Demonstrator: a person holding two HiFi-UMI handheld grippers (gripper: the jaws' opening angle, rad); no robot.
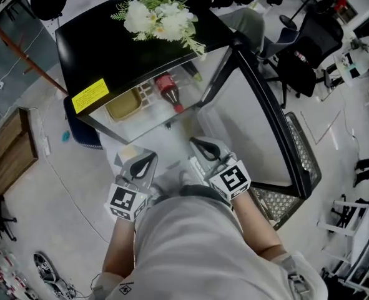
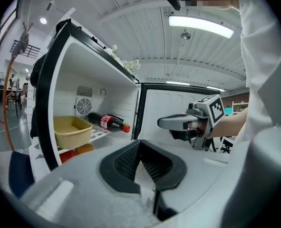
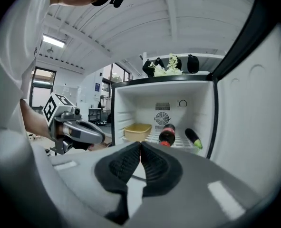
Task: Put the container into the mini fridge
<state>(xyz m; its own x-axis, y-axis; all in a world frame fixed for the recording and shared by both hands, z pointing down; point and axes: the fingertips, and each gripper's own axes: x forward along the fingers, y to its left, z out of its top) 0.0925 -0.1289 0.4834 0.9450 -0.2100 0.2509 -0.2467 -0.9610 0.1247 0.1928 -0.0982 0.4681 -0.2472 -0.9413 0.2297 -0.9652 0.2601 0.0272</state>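
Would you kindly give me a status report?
Left hand-held gripper, right hand-held gripper: shut, empty. Yellow plastic container inside white mini fridge. Door open, nothing blocking.

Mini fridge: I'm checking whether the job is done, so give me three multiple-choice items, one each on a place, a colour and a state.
1. Where is the yellow container?
A. On top of the fridge
B. On a shelf inside the mini fridge
C. On the floor

2. What colour is the cap of the bottle lying on the shelf?
A. Red
B. Blue
C. White

3. How is the right gripper?
A. Shut on the container
B. Wide open
C. Shut, holding nothing

Answers:
1. B, it rests on the wire shelf at the left.
2. A, the cap facing the door is red.
3. C, its pads meet with nothing between them.
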